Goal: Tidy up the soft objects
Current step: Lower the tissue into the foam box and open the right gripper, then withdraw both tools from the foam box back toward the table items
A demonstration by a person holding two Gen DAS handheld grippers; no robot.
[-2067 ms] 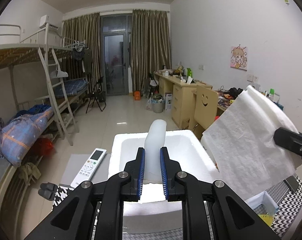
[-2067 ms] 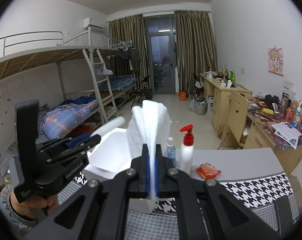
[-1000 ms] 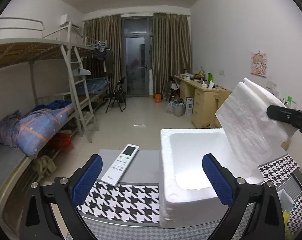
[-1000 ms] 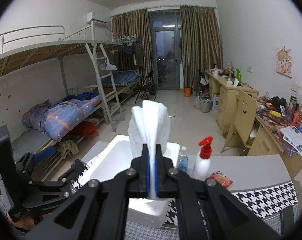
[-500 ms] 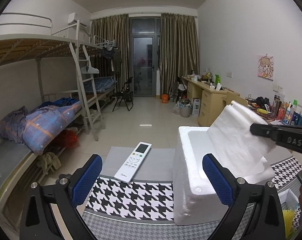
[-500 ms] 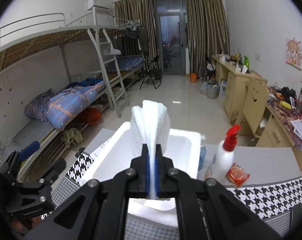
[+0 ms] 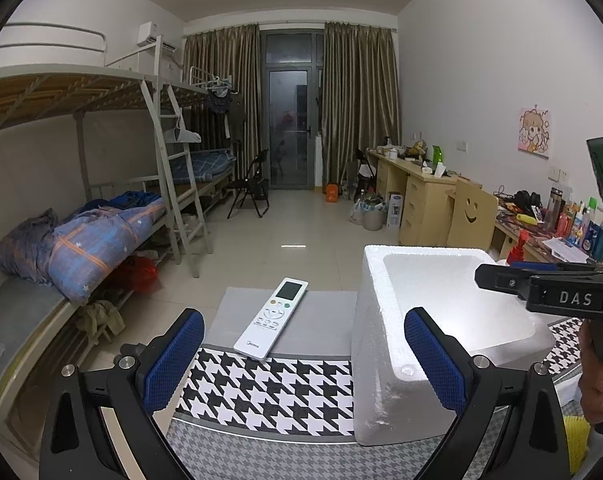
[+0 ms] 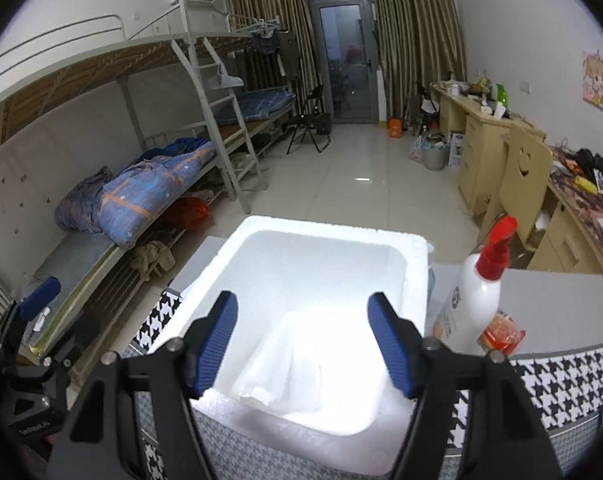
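White foam box (image 8: 413,276) at the counter (image 8: 549,292) middle, near its front edge, with the folded white sheet (image 8: 297,356) lying loose inside, against the near wall. Right gripper (image 8: 303,340) above the box mouth, fingers (image 8: 217,336) opening, nothing pressed between the pads: a release, by the look of it. Left gripper (image 7: 301,360) off to the box's left, fingers (image 7: 173,356) spread wide and empty, likely clear for the next pick. Remote (image 7: 271,318) near the counter's far edge; spray bottle (image 8: 477,292) just right of the box.
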